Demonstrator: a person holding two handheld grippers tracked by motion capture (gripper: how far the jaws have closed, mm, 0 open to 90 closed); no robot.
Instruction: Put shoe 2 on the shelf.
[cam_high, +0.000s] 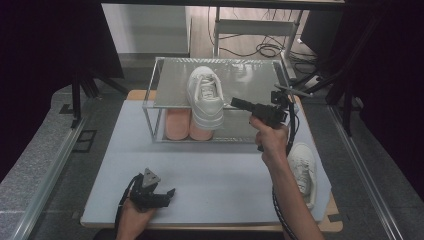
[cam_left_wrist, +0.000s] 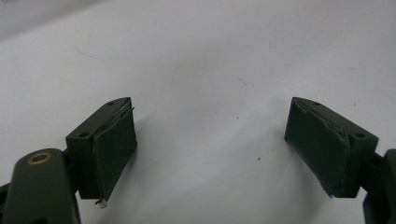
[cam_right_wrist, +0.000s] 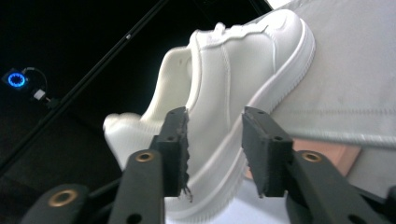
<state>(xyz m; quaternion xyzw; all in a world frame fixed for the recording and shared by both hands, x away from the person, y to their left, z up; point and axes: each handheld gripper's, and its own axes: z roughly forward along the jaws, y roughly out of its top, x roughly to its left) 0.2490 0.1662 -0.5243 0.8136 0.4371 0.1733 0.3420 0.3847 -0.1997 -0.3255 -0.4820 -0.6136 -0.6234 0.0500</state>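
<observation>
Counter (cam_high: 200, 175) carries everything here, its pale top bare at the near left, where the left claw (cam_high: 167, 192) rests low in the person's left hand (cam_high: 135, 217). In the left gripper view its jaws stand wide apart, released, with nothing but the pale surface between them. Farther back stands a rack (cam_high: 165, 97) with a metal shelf. One white shoe (cam_high: 205, 97) lies on that shelf, its heel jutting over the near edge. Under the shelf sit two pink blocks (cam_high: 185, 125), side by side. Just right of the shoe, the right claw (cam_high: 235, 102) points at it, held up in the right hand (cam_high: 270, 140); in the right gripper view its jaws are partly parted, gripping nothing, the shoe's sole just beyond them. A second shoe (cam_high: 302, 172) lies at the counter's right edge.
</observation>
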